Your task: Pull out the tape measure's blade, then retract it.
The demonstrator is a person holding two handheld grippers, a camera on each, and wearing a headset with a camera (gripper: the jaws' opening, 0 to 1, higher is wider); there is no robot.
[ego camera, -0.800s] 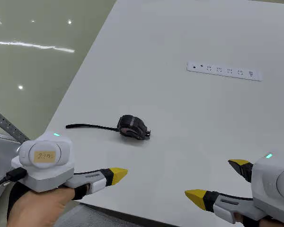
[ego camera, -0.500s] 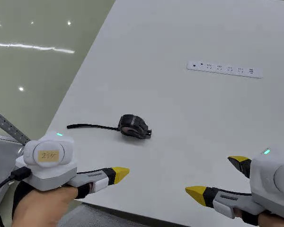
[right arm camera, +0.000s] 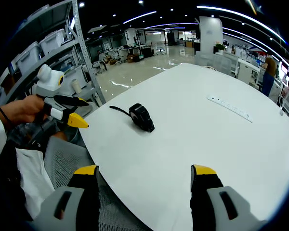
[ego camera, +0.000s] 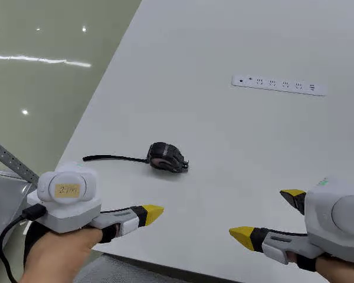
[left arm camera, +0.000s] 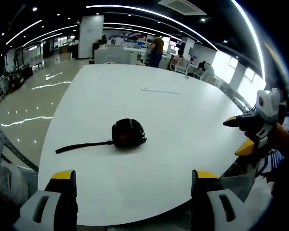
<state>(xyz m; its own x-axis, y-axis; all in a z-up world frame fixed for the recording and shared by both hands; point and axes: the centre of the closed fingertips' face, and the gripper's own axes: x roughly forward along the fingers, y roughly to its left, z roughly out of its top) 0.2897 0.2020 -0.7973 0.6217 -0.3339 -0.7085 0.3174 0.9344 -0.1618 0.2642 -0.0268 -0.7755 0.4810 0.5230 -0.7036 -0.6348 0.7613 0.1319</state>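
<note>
A black tape measure (ego camera: 167, 157) lies on the white table (ego camera: 224, 135) near its left front part, with a black wrist strap (ego camera: 114, 158) trailing to the left. No blade is drawn out. My left gripper (ego camera: 148, 213) hovers at the table's front left edge, open and holding nothing, a short way in front of the tape measure (left arm camera: 127, 133). My right gripper (ego camera: 266, 214) hangs over the front right, jaws wide apart and holding nothing, with the tape measure (right arm camera: 142, 117) ahead and to its left. The left gripper (right arm camera: 79, 111) and the right gripper (left arm camera: 237, 134) face each other.
A white power strip (ego camera: 278, 85) lies flat toward the far right of the table. A glossy floor (ego camera: 41, 53) drops off past the left edge. Shelving with bins (right arm camera: 48, 43) stands on the left in the right gripper view. People stand far behind the table (left arm camera: 156, 45).
The left gripper has drifted slightly right and the right gripper slightly lower. Both stay open near the front edge. The tape measure has not moved.
</note>
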